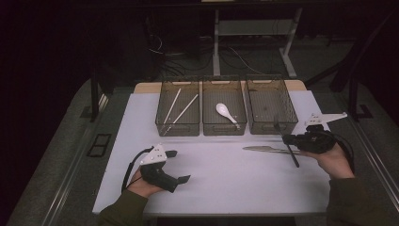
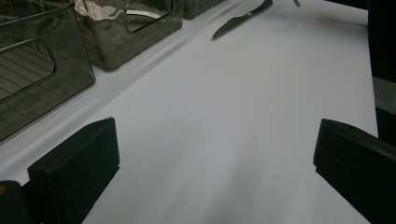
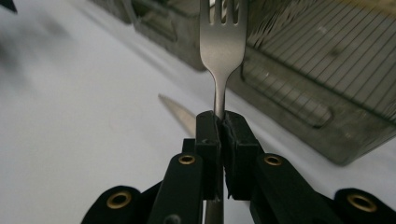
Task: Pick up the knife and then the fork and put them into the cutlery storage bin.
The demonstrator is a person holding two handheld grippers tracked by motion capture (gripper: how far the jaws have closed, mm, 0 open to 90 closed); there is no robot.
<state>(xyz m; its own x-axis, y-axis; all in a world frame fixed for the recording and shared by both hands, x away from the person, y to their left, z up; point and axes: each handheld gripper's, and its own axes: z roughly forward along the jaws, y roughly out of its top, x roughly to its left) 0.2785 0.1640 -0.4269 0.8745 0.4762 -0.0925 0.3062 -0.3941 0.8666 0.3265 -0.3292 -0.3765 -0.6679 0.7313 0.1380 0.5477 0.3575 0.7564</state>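
A metal fork (image 3: 222,42) stands clamped by its neck in my right gripper (image 3: 220,122), tines pointing away toward a dark bin (image 3: 308,100). In the high view the fork (image 1: 277,128) crosses the right gripper (image 1: 287,139) at the table's right, its handle slanting down toward the person. A table knife (image 1: 263,149) lies flat on the white table (image 1: 226,183) just left of that gripper; its blade tip (image 3: 180,114) shows behind the jaws. My left gripper (image 1: 179,165) rests low at the front left, open and holding nothing (image 2: 215,140); the knife (image 2: 238,21) lies far ahead of it.
Three dark see-through bins stand in a row at the back: the left one (image 1: 162,110) holds two chopsticks (image 1: 181,109), the middle one (image 1: 204,113) a white spoon (image 1: 225,112), the right one (image 1: 289,106) looks bare. Two bins' walls (image 2: 116,42) rise at the left.
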